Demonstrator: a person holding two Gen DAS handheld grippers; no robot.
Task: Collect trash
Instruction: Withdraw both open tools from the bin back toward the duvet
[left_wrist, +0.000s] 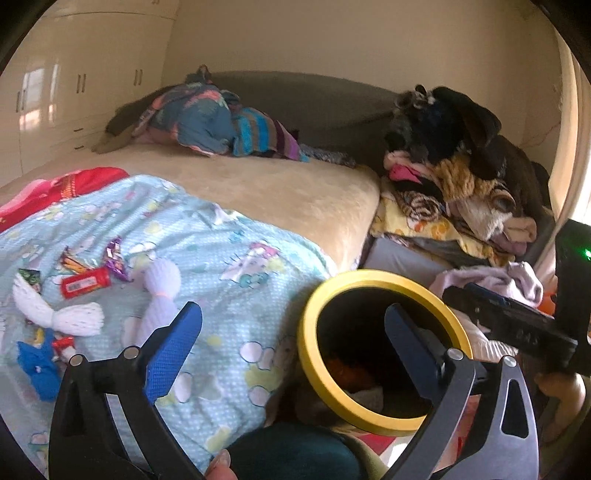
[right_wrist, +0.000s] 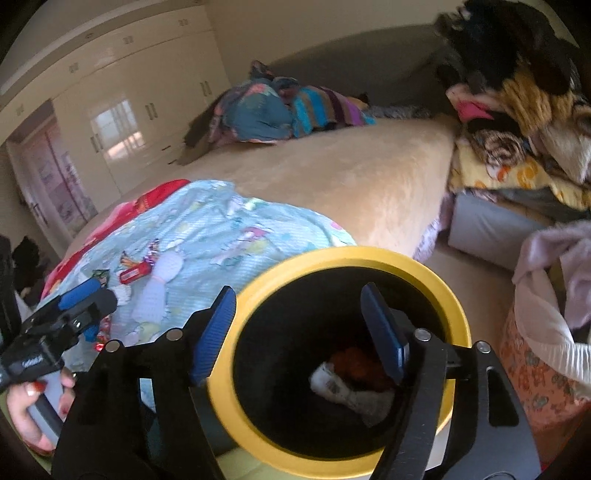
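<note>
A black bin with a yellow rim stands beside the bed. Orange and white trash lies inside it. My right gripper is open and empty over the bin's mouth. My left gripper is open and empty, its right finger over the bin and its left finger over the light blue blanket. Wrappers lie on the blanket at the left: a red one, a purple one, an orange one and a green one.
White socks and a blue cloth lie on the blanket near the wrappers. A pile of clothes sits at the right. A floral laundry basket stands right of the bin. Wardrobes line the far left wall.
</note>
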